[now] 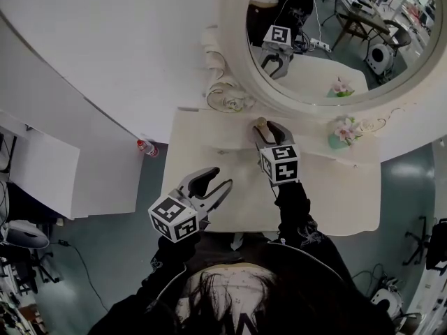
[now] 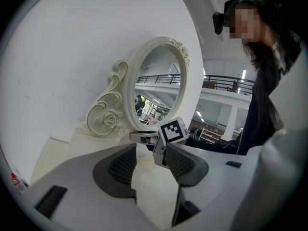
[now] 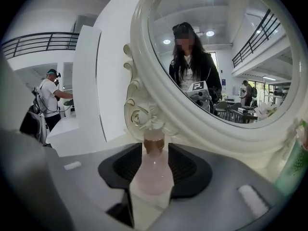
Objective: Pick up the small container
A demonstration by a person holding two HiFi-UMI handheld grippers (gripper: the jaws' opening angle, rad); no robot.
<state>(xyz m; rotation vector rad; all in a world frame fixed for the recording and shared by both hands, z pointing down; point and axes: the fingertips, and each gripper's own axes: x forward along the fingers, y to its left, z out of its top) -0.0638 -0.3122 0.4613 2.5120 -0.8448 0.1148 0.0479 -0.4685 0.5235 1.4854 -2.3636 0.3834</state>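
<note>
The small container is a pale pink bottle with a brown cap. It stands on the cream table just in front of the mirror's base. My right gripper reaches over the table with its jaws spread on either side of the bottle. In the right gripper view the bottle fills the gap of this gripper, close to both dark pads, with no squeeze visible. My left gripper hovers open and empty over the table's near left part. In the left gripper view, the left gripper faces the right gripper's marker cube.
A big oval mirror with an ornate white frame stands at the table's back edge. A small flower pot sits at the back right. A red-capped little bottle lies off the table's left side. White wall panels stand to the left.
</note>
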